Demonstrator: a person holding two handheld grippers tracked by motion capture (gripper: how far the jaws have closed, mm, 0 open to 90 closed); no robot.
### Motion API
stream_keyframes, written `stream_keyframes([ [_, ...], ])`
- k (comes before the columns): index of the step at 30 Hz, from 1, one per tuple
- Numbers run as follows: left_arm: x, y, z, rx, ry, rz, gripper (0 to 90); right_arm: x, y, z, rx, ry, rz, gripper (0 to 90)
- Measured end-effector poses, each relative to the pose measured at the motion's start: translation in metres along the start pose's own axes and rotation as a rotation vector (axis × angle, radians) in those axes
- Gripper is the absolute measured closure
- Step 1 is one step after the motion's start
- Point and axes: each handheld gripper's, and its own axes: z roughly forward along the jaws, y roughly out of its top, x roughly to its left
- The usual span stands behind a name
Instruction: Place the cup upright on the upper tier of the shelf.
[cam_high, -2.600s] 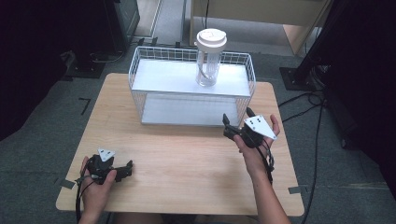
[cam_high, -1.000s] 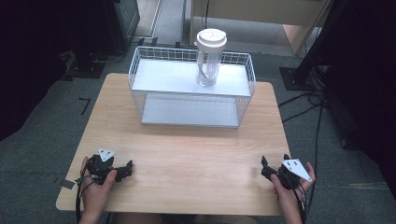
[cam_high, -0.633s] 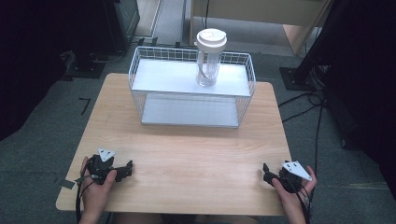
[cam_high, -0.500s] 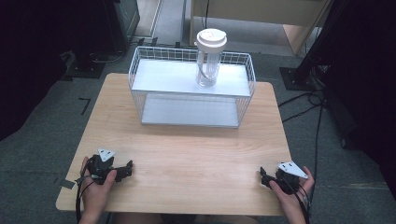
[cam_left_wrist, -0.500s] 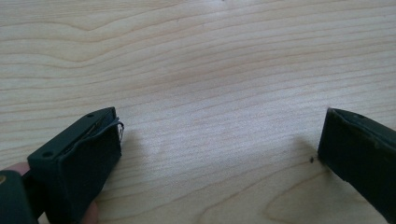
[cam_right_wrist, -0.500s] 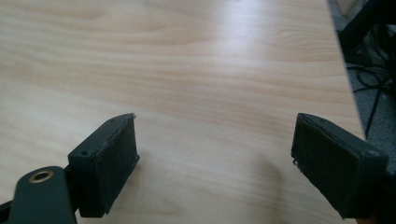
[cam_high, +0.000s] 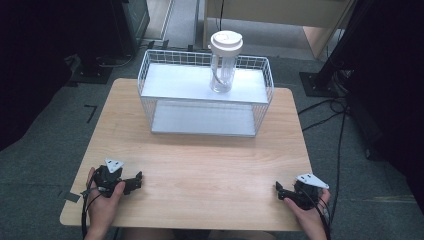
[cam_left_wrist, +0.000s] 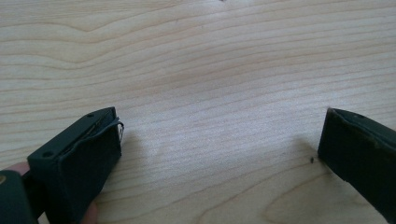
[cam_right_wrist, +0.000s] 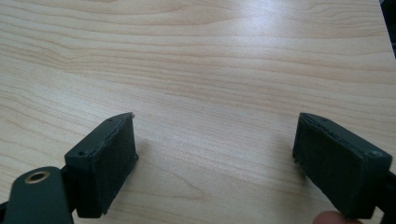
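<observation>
Right gripper (cam_high: 281, 191) retreated near edge; its view shows parted jaws.

The table (cam_high: 200, 170) is pale wood with wavy, darker grain lines; the wire basket (cam_high: 150, 65) on it is white, its shelf and floor a flat light grey; the jar (cam_high: 223, 70) on the shelf is clear with a white lid (cam_high: 226, 41); the left gripper (cam_high: 136, 181) is black with a grey three-cornered plate on top; the right gripper (cam_high: 278, 190) is black too, with the same grey plate; the jaw pads in both gripper views are matt black; the floor (cam_high: 50, 125) is dark grey carpet, crossed by black cables (cam_high: 340, 125).
</observation>
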Motion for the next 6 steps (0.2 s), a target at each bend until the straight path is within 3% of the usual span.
stream_keyframes([
  [6, -0.0003, 0.0001, 0.0001, 0.000, 0.001, -0.001, 0.0, -0.0005, 0.0001, 0.0000, 0.001, 0.002, -0.002, 13.2],
])
